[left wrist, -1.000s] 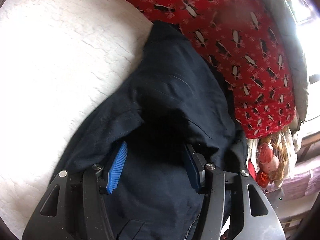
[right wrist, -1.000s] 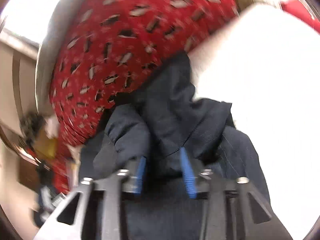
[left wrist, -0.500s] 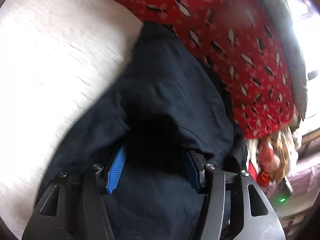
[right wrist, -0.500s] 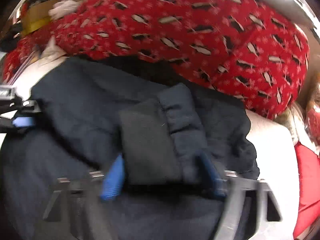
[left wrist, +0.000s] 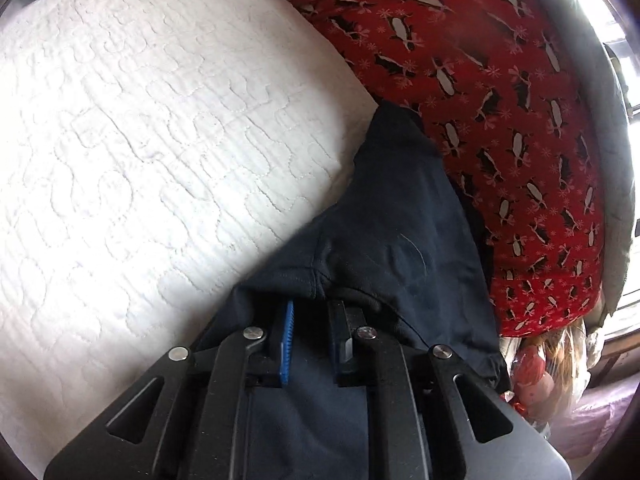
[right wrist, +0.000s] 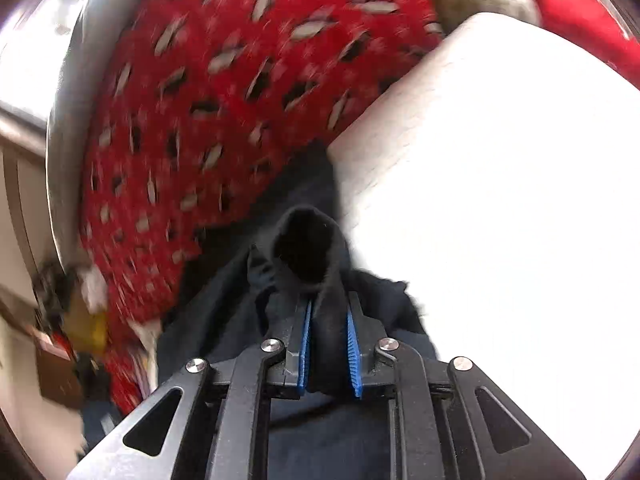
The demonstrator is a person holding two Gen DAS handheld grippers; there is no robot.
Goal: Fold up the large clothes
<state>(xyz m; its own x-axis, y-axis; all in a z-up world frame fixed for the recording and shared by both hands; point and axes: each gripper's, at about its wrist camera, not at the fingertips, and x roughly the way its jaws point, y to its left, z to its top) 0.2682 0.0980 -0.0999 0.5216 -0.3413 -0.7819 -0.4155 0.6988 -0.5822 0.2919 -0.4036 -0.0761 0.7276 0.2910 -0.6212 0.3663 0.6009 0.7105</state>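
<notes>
A large dark navy garment [left wrist: 396,232] lies on a white quilted bed [left wrist: 140,140], stretching toward a red penguin-print blanket. My left gripper [left wrist: 310,312] has its jaws drawn close on a folded edge of the garment; its blue pads [left wrist: 287,336] are partly under the cloth. In the right wrist view the same navy garment [right wrist: 320,248] bunches up in a tube-like fold, and my right gripper [right wrist: 328,320] is shut on that fold between its blue pads [right wrist: 353,348].
The red penguin-print blanket [left wrist: 500,92] is heaped along the bed's far side, also in the right wrist view [right wrist: 208,104]. Bags and clutter [left wrist: 548,368] sit beyond the bed's edge. The white bed surface [right wrist: 500,208] spreads to the right.
Both grippers have closed from wide open onto folds of the navy garment. The right gripper has swung back toward the blanket, with the view blurred by motion.
</notes>
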